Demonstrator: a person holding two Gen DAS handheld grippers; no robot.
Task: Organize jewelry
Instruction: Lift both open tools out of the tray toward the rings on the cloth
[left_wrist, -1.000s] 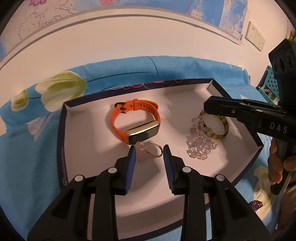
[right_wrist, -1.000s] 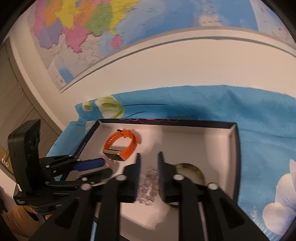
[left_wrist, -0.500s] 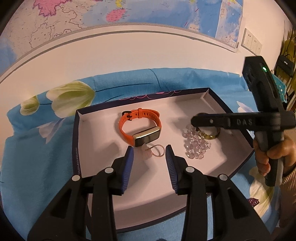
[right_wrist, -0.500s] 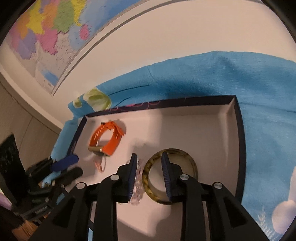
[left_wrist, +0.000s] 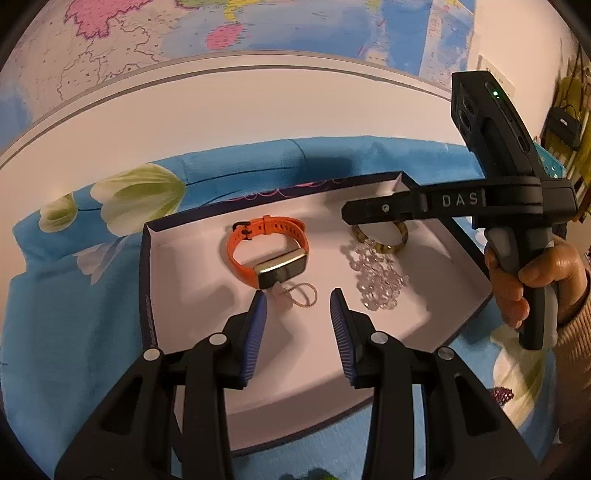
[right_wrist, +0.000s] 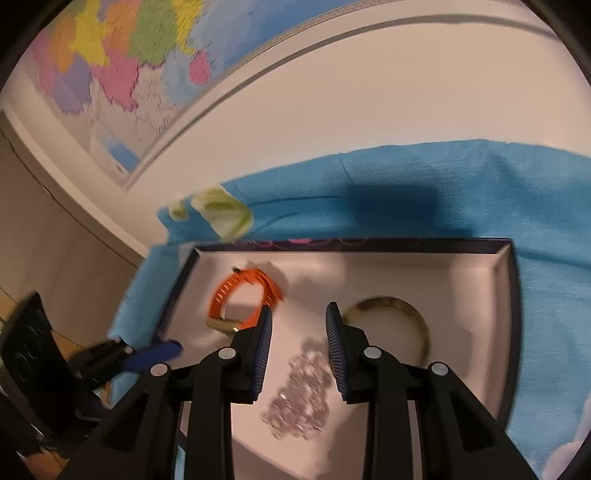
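Observation:
A dark-rimmed tray (left_wrist: 146, 295) with a pale floor holds an orange smart band (left_wrist: 266, 251), a thin rose-gold chain (left_wrist: 303, 293), a clear bead bracelet (left_wrist: 376, 280) and a tortoiseshell bangle (left_wrist: 384, 245). My left gripper (left_wrist: 297, 299) is open and empty, just short of the chain. My right gripper (right_wrist: 297, 317) is open and empty above the bead bracelet (right_wrist: 299, 391), between the orange band (right_wrist: 240, 295) and the bangle (right_wrist: 399, 314). Its side shows in the left wrist view (left_wrist: 388, 210).
The tray (right_wrist: 511, 332) lies on a blue flowered cloth (left_wrist: 66, 306). A white wall with a map (left_wrist: 184, 33) rises behind. A hand (left_wrist: 535, 273) grips the right tool.
My left gripper has pulled back and up from the chain. My right gripper has lifted off the tray and opened wider, swinging over the beads and bangle.

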